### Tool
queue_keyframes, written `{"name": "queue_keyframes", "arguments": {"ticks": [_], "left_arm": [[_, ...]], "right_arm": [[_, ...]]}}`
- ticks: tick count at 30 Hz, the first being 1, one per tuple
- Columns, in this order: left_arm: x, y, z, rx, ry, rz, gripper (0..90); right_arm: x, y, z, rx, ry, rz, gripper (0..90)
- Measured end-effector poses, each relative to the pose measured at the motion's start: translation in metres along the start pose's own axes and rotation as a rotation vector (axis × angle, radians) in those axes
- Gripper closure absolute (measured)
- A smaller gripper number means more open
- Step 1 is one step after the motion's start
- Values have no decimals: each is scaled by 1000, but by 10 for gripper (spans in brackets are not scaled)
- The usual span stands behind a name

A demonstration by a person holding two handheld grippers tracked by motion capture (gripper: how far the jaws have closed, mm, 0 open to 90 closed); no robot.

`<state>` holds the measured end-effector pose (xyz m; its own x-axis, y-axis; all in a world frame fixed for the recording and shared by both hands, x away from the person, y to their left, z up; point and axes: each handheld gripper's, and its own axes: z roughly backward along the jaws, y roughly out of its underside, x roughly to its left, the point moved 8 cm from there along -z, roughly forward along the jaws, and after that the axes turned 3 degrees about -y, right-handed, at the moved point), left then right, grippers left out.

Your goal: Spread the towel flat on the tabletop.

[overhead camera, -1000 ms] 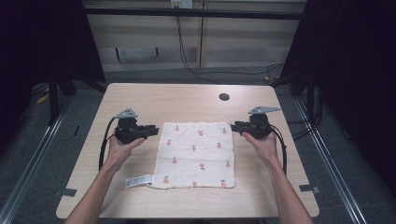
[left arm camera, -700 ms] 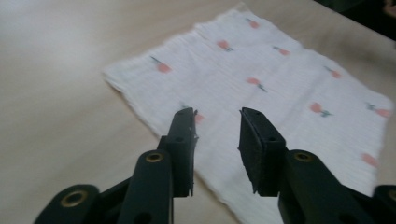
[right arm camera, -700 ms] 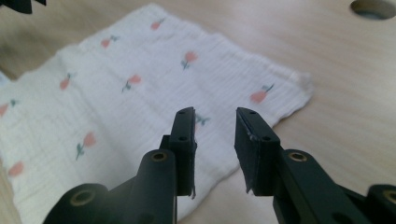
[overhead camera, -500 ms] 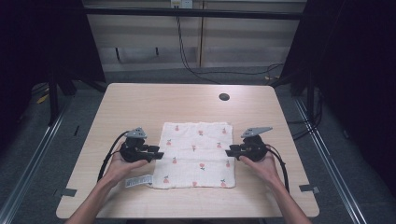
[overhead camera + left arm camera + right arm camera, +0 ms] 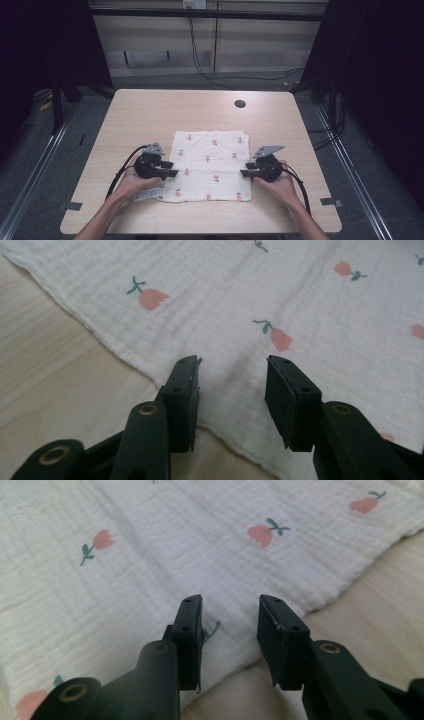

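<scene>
High view: I had the left gripper (image 5: 170,169) at the left edge of the white flower-print cloth (image 5: 211,165), which lay flat on the near half of the wooden table (image 5: 150,115). A small printed label (image 5: 148,195) sat by the cloth's near-left corner. My left gripper view showed its jaws parted, just having been opening, above the cloth's hem, gripping nothing. My right gripper (image 5: 246,173) stood at the cloth's right edge; its jaws, also just opening, were parted over the hem and held nothing.
</scene>
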<state>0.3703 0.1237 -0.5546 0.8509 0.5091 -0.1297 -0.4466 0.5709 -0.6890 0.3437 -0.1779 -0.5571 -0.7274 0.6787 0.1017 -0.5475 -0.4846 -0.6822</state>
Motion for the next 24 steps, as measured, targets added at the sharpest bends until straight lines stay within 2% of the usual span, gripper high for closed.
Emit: {"name": "queue_keyframes", "arguments": {"ticks": [1, 3, 5, 6, 7, 10, 13, 14, 16, 18, 20, 22, 24], "left_arm": [[-1, 1, 1, 6, -19, -14, 588], [-2, 3, 3, 20, -45, -25, 683], [-4, 6, 5, 19, -43, -26, 773], [-6, 8, 6, 15, -26, -15, 813], [-7, 9, 8, 23, -12, -12, 832], [-11, 15, 13, 33, -5, -14, 873], [-19, 19, 16, 39, 4, -24, 890], [-21, 20, 17, 41, 6, -27, 892], [-28, 23, 18, 51, 40, 2, 892], [-33, 24, 19, 59, 38, -5, 887], [-37, 25, 20, 64, 57, -10, 880], [-37, 25, 20, 62, 71, 0, 849], [-35, 21, 22, 43, 71, 12, 763]], "right_arm": [[0, -1, -1, -4, 0, 14, 646], [1, 0, 1, 18, 8, 18, 714], [3, 1, 2, 20, -13, 15, 777], [4, 2, 3, 16, -21, 4, 801], [6, 4, 4, 23, -22, 4, 825], [12, 9, 9, 30, -31, -19, 853], [19, 14, 12, 34, -64, -23, 867], [22, 15, 14, 44, -61, -20, 869], [27, 18, 17, 56, -72, -8, 869], [32, 21, 20, 66, -79, 4, 864], [36, 24, 22, 70, -100, -11, 845], [36, 25, 25, 67, -100, -21, 793], [33, 20, 28, 28, -107, -30, 783]]}}
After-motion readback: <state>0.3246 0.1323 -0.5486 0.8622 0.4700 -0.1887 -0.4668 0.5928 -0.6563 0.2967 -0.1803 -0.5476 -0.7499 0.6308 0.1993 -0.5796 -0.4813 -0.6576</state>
